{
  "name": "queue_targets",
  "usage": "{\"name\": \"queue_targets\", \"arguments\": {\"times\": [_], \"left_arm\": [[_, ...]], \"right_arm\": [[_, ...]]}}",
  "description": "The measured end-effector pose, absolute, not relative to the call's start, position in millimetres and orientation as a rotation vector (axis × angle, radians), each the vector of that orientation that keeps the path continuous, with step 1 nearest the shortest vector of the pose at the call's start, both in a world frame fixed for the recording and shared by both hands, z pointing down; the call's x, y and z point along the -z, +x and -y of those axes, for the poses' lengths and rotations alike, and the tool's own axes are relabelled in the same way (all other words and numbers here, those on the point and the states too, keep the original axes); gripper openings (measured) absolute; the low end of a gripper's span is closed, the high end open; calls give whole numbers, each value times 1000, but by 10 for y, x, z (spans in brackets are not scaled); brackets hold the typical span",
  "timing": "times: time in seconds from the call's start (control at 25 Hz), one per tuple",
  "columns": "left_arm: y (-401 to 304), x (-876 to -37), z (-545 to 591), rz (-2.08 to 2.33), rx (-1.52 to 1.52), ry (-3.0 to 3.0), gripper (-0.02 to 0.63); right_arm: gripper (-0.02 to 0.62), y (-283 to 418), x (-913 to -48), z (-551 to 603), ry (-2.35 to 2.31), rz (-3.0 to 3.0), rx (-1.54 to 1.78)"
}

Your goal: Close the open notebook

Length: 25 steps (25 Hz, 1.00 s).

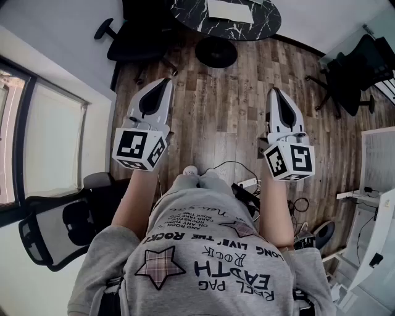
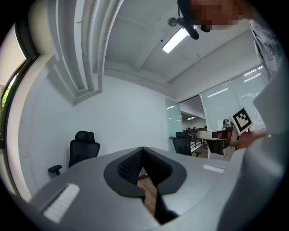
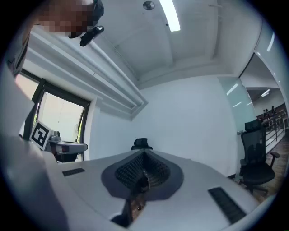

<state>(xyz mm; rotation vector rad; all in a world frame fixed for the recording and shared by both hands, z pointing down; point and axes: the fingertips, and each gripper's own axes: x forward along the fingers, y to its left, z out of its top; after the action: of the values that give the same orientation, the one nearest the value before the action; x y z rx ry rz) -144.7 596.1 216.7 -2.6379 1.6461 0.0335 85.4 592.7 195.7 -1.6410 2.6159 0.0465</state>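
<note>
Notebook: a flat white rectangle lies on the bench top and is taken to be the open notebook [image 1: 229,10]. It lies toward the middle of the top, and its far part is cut off by the head view's upper edge. Its long axis runs side to side across the person's front, slightly skewed. It is too small to show a fold or which way it faces.

Surface and room: the bench [image 1: 191,15] has a dark marbled, rounded top on a round black foot [image 1: 216,52]. It stands on a wood-plank floor [image 1: 228,117], well ahead of the person. One black office chair [image 1: 133,40] stands at the bench's left edge and another [image 1: 349,80] stands off to the right. A mesh-backed chair [image 1: 58,231] stands by the window [image 1: 37,142] on the left wall. Cables and a white power strip [image 1: 247,182] lie on the floor near the person's feet. The walls are white, and a strip light [image 2: 175,39] runs across the ceiling.

Pose: the person stands with both forearms held forward, parallel and apart. The left tongs [image 1: 165,81] and right tongs [image 1: 275,91] are held level and point toward the bench, well short of it. Each has its marker cube nearest the body.

Tongs: the left tongs have their jaws together with nothing between them, and so do the right tongs.
</note>
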Motion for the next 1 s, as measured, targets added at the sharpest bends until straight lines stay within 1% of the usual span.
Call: {"name": "queue_targets", "arguments": {"times": [1.0], "left_arm": [[-777, -2140, -5765, -1672, -19, -2603, 8]], "right_arm": [[12, 1325, -1806, -5742, -1488, -2628, -59]]}}
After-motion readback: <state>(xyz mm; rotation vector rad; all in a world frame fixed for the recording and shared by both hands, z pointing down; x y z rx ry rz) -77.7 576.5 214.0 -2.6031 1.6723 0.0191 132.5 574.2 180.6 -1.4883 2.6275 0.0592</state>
